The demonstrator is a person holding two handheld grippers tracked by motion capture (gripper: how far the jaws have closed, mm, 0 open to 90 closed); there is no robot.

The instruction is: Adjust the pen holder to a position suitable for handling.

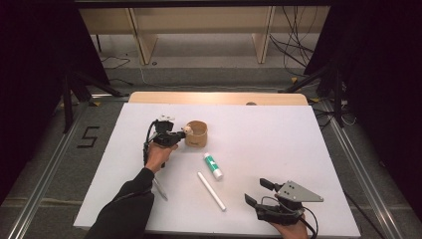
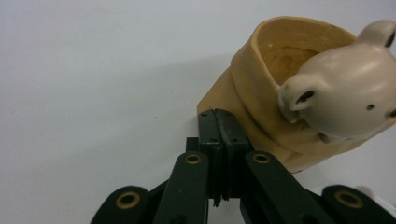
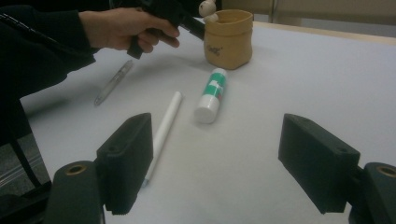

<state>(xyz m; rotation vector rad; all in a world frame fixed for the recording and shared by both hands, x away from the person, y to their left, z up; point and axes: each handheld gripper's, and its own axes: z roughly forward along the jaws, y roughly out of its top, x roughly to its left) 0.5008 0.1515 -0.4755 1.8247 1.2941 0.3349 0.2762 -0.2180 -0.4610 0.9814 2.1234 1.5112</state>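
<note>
A tan pen holder with a small cream bear figure on its rim stands on the white table mat. My left gripper is shut and empty, its tips right beside the holder's left wall. In the left gripper view the jaws meet flat next to the holder and the bear. A white and green glue stick and a white pen lie mid-mat. My right gripper rests open at the front right, facing the glue stick and white pen.
A clear pen lies by the person's left forearm. The wooden table edge runs behind the mat. Dark stands and cables sit on the floor to both sides and behind.
</note>
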